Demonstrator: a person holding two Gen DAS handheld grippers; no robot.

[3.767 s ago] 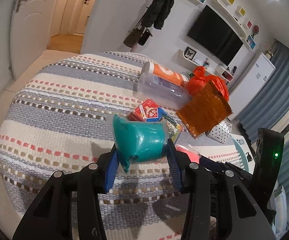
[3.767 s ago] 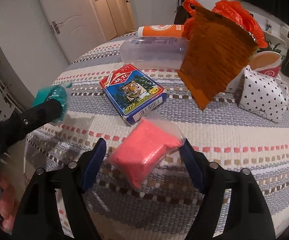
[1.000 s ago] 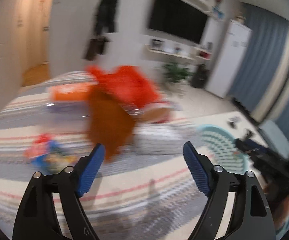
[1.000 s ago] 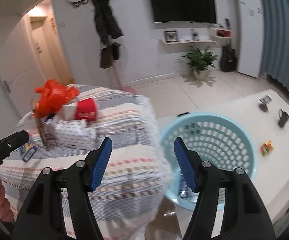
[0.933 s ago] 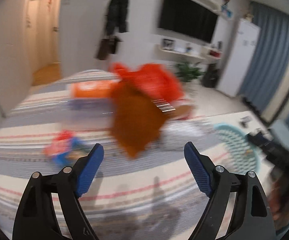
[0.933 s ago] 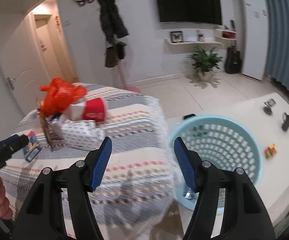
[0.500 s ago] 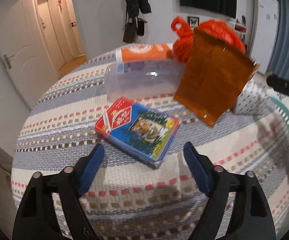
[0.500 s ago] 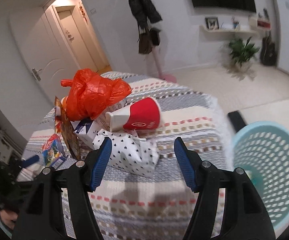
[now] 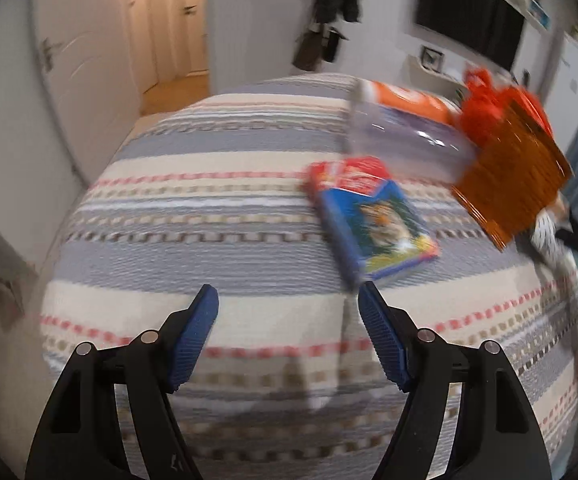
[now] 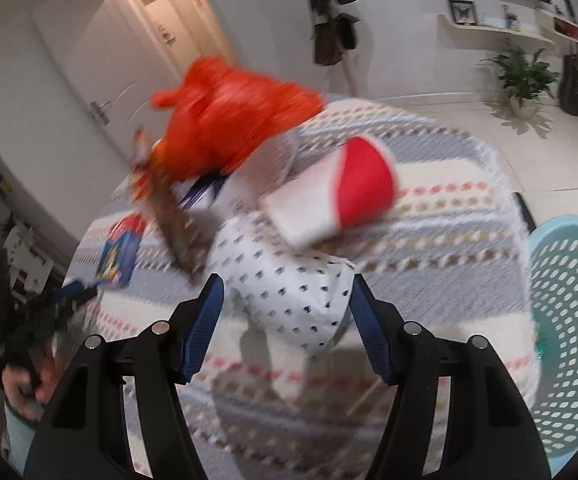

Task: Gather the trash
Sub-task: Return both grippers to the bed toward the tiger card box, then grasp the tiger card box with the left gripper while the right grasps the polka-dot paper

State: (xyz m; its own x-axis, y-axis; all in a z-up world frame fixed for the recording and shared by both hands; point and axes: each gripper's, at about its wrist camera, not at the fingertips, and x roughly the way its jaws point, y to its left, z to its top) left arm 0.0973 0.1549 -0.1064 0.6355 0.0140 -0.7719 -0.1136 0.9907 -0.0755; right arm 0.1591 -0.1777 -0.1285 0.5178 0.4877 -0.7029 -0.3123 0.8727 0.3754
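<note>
Trash lies on a striped round table (image 9: 209,216). A blue and red tiger box (image 9: 373,216) lies just ahead and right of my open, empty left gripper (image 9: 289,320). Behind it are a clear plastic container (image 9: 401,144), an orange tube (image 9: 405,100), an orange plastic bag (image 9: 485,104) and a brown wrapper (image 9: 517,184). My right gripper (image 10: 285,316) is open, its jaws on either side of a white spotted paper bag (image 10: 289,284). A red and white cup (image 10: 337,200) and the orange bag (image 10: 233,120) lie behind it. The box also shows at left in the right wrist view (image 10: 119,256).
A light blue perforated laundry basket (image 10: 569,320) stands on the floor to the right of the table. White doors, a coat on a stand and a potted plant (image 10: 525,76) are in the background. The left gripper shows at the lower left of the right wrist view (image 10: 49,308).
Both grippers let go of the teal and pink packets held 3.8 s ago and swung back from the basket to the table. The right gripper has closed in on the spotted bag.
</note>
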